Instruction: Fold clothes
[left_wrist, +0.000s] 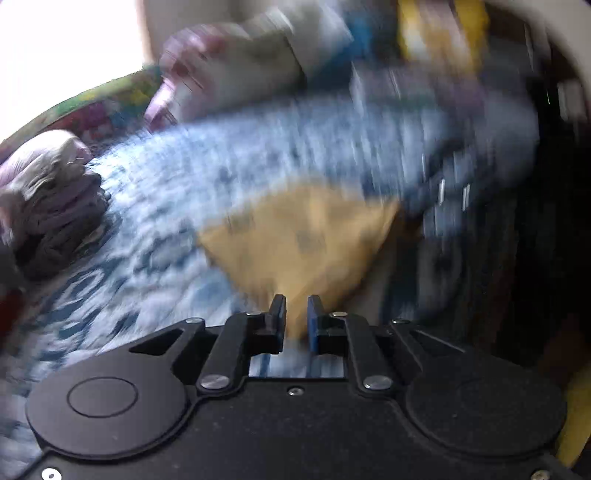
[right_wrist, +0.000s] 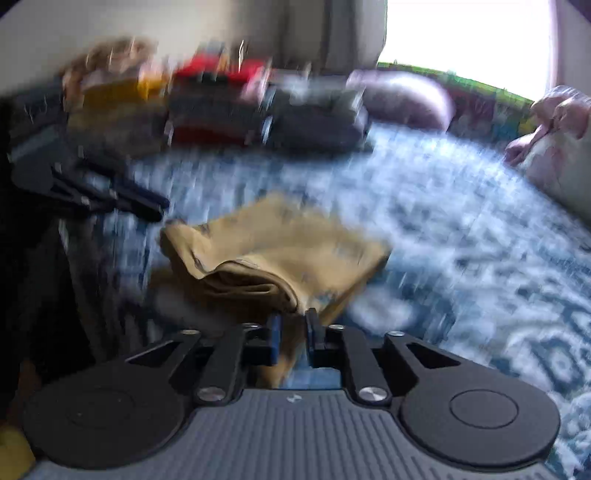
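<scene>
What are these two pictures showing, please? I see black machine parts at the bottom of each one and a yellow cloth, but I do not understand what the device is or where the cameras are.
There is no robot here. A person holds a hand tool in each hand, each with two-finger tongs and a wide-angle camera that looks forward along them. The black shapes at the bottom of each picture are the tool itself.

One picture is taken from the left tongs, the other from the right tongs. In the right-hand view the left tool also appears, at the left edge.

Both pairs hold the same mustard-yellow garment, each with a corner of it between its fingers. The right fingers stand a little apart, so their grip looks loose.

Below lies a blue and white patterned bedspread. Stacks of folded clothes sit at the far side. Everything is blurred by motion.
</scene>
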